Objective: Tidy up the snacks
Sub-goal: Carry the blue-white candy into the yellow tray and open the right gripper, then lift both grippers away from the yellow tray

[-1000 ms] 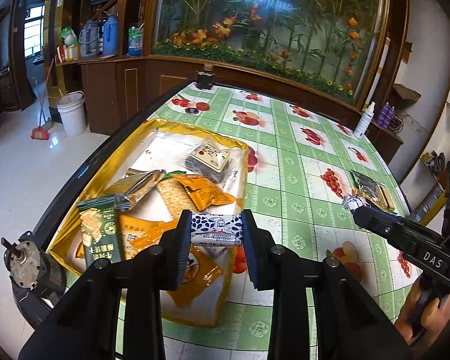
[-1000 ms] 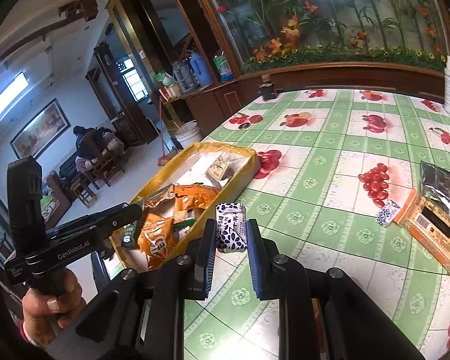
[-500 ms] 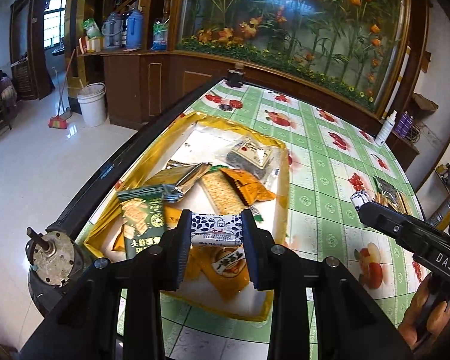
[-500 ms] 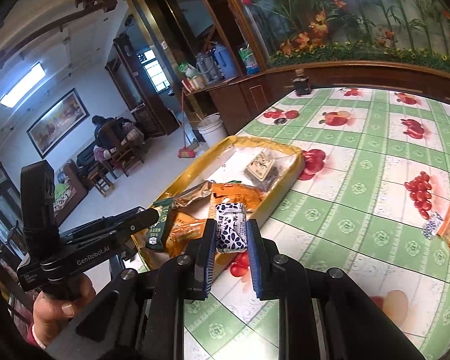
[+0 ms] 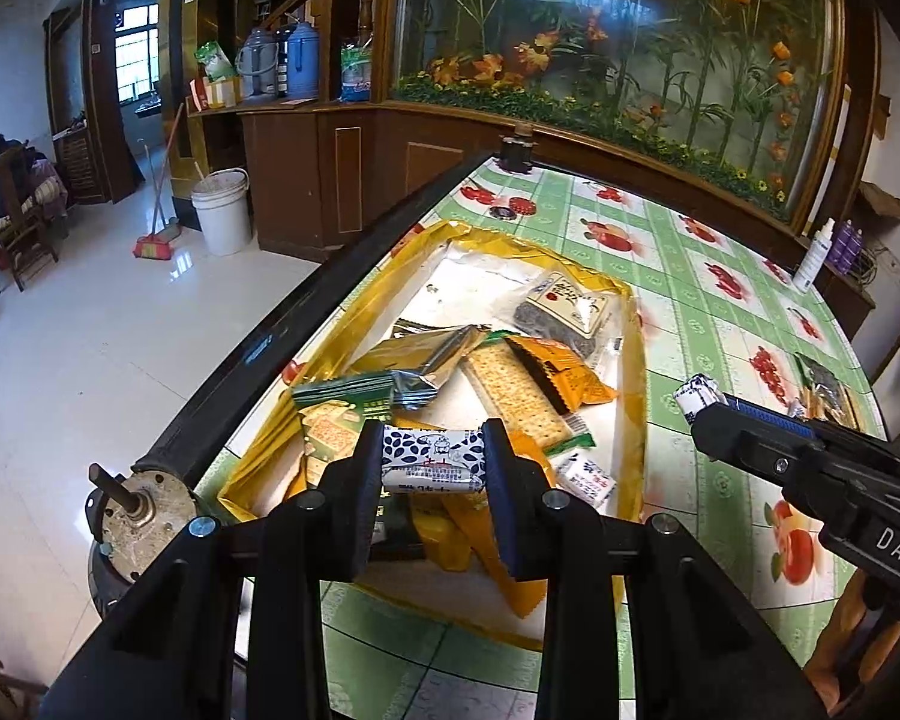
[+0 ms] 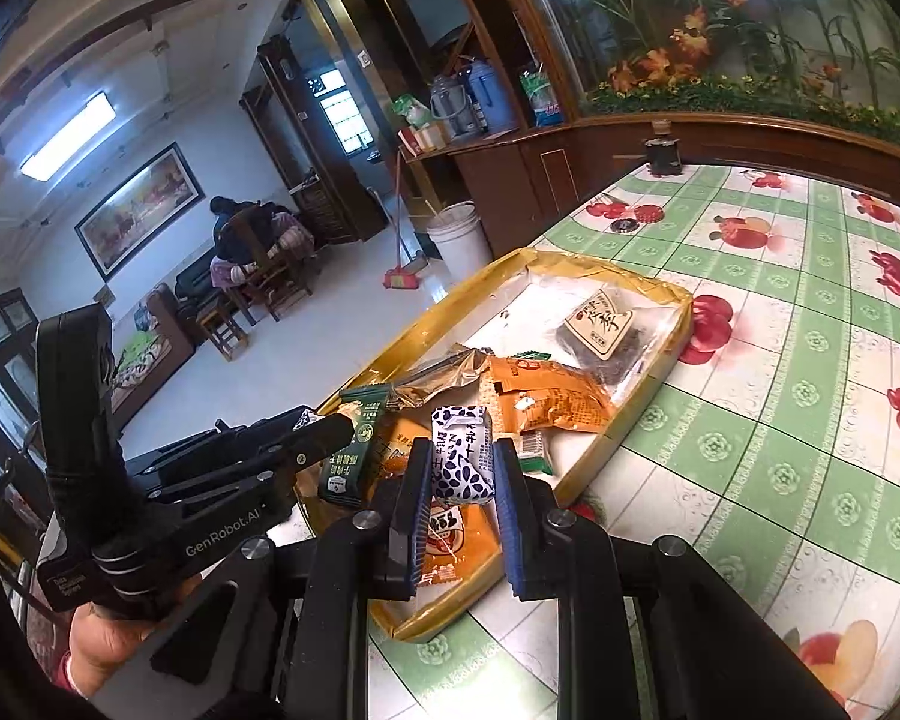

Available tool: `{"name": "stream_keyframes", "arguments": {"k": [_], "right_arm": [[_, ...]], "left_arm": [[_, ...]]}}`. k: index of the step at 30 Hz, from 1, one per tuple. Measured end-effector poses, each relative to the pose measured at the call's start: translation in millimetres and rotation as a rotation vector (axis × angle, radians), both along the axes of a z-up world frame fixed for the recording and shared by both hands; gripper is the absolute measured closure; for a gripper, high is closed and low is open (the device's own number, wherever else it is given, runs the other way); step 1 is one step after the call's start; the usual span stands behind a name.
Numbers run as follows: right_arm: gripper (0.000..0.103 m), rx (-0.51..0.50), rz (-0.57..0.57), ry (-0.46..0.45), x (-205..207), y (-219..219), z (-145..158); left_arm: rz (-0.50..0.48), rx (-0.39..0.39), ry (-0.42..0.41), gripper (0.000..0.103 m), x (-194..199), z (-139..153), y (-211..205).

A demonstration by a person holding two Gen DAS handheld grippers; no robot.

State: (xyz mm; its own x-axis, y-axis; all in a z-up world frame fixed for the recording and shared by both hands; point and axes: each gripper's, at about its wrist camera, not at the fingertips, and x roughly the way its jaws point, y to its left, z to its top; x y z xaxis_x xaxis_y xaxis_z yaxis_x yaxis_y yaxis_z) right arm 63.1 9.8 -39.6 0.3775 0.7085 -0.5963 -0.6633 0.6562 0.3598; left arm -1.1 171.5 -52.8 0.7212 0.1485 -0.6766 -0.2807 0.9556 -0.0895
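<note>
A yellow tray [image 5: 636, 360] [image 6: 672, 354] lies at the table's left edge, holding several snack packets: orange ones [image 6: 546, 396], a green cracker pack [image 5: 336, 414], a dark cake in clear wrap [image 5: 564, 312]. My left gripper [image 5: 432, 462] is shut crosswise on a white candy with blue spots [image 5: 432, 459], hovering over the tray's near end. My right gripper [image 6: 459, 468] is shut on a second blue-spotted white candy [image 6: 459, 456], held lengthwise above the tray's near right side. Each gripper shows in the other's view, the right one [image 5: 699, 399] at the right and the left one [image 6: 324, 426] at the left.
The green fruit-print tablecloth [image 6: 780, 420] stretches right of the tray. More snack packets [image 5: 822, 390] lie at the table's far right. A small dark jar [image 6: 663, 153] stands at the far edge. The table's dark rim [image 5: 258, 354] drops to tiled floor on the left.
Both grippers have moved leftward with their candies and now hang over the tray's near end; the tray fills more of both views. The jaws have kept their grips.
</note>
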Motion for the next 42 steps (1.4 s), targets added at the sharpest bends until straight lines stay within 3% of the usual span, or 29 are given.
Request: {"name": "stream_keyframes", "arguments": {"k": [12,29,31,35,37,42], "right_arm": [[0.083,-0.035,0.035,0.006,19.3,36.4,-9.9],[0.081,-0.060,0.035,0.041,51.4,54.8,-26.2],[0.079,-0.060,0.036,0.051,54.5,56.6,-28.3],[0.072,-0.062,0.030,0.062,55.4,57.1,-31.7],[0.062,-0.061,0.022,0.059,54.6,54.6,-31.6],[0.061,-0.040,0.004,0.048,52.2,39.5,-24.4]], "left_arm": [[0.039,0.006,0.021,0.073,9.3,-8.0,18.6],[0.063,0.013,0.060,0.072,25.9,-16.3,24.3],[0.065,0.005,0.065,0.067,26.4,-17.2,25.0],[0.086,0.031,0.056,0.036,24.1,-14.4,24.0],[0.087,0.037,0.048,0.036,22.4,-12.1,23.3],[0.086,0.047,0.041,0.036,20.8,-8.2,19.4]]}}
